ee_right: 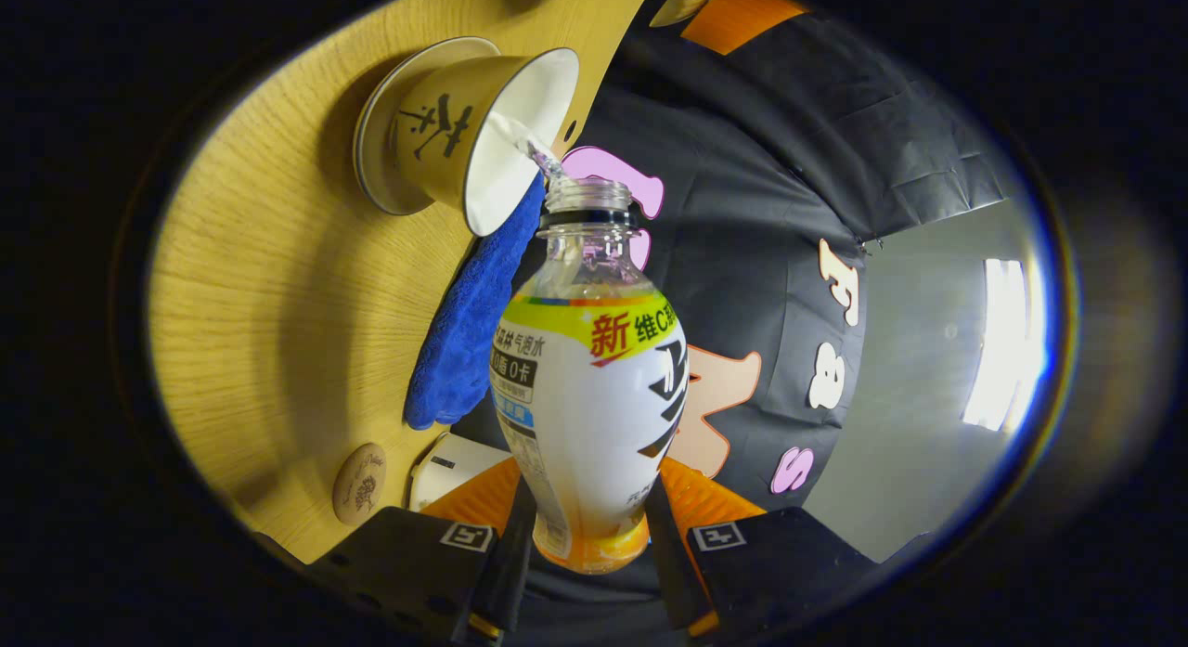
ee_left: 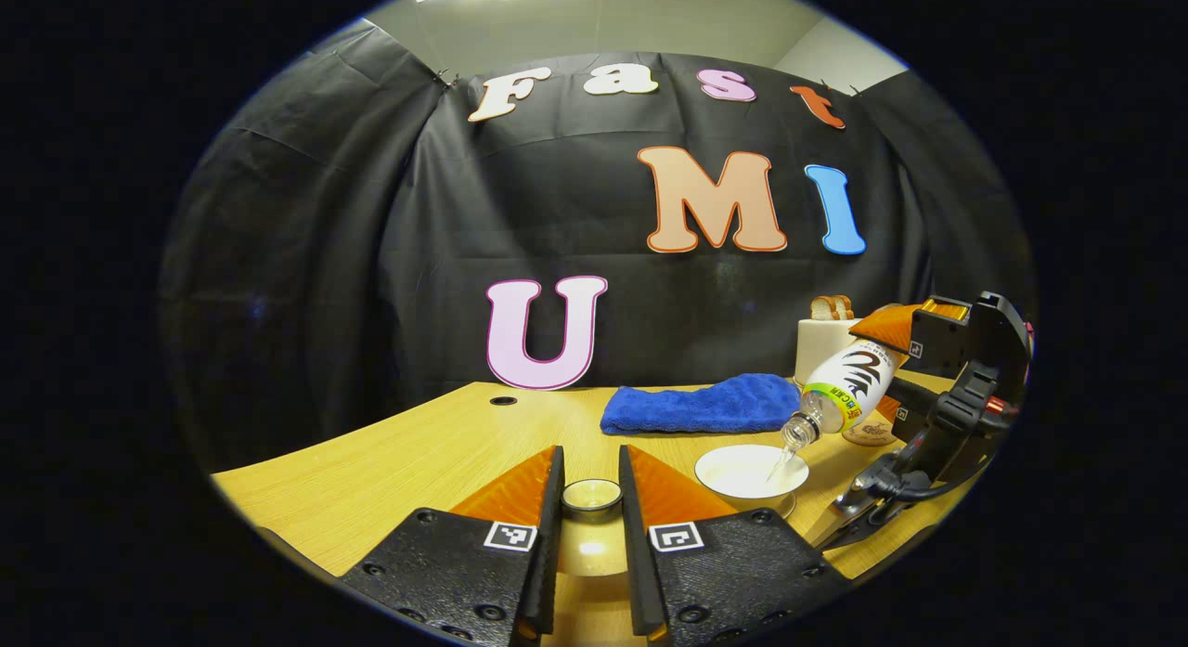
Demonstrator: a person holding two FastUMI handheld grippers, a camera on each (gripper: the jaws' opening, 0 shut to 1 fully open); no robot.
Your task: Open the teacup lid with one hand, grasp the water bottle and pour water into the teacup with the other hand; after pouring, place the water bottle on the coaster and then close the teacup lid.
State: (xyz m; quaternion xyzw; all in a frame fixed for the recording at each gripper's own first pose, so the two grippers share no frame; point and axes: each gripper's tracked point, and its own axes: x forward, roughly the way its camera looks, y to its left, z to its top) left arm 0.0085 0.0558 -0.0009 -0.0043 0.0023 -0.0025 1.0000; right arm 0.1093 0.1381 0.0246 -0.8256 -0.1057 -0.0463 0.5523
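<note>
My left gripper [ee_left: 591,471] is shut on the knob of the teacup lid [ee_left: 591,498], held low over the wooden table [ee_left: 399,461]. To its right stands the open white teacup [ee_left: 750,471]. Over it the water bottle [ee_left: 843,389] tilts neck-down, and a thin stream runs from its mouth into the cup. In the right gripper view, which is rolled on its side, my right gripper [ee_right: 589,503] is shut on the bottle [ee_right: 589,396] near its base. The bottle's open neck points at the teacup [ee_right: 464,132] on its saucer. The round coaster [ee_right: 359,483] lies bare near the table edge.
A folded blue cloth [ee_left: 701,404] lies behind the teacup. A white toaster [ee_left: 824,345] with bread slices stands at the back right, and the coaster [ee_left: 872,433] lies in front of it. A small hole [ee_left: 503,400] marks the tabletop at the left.
</note>
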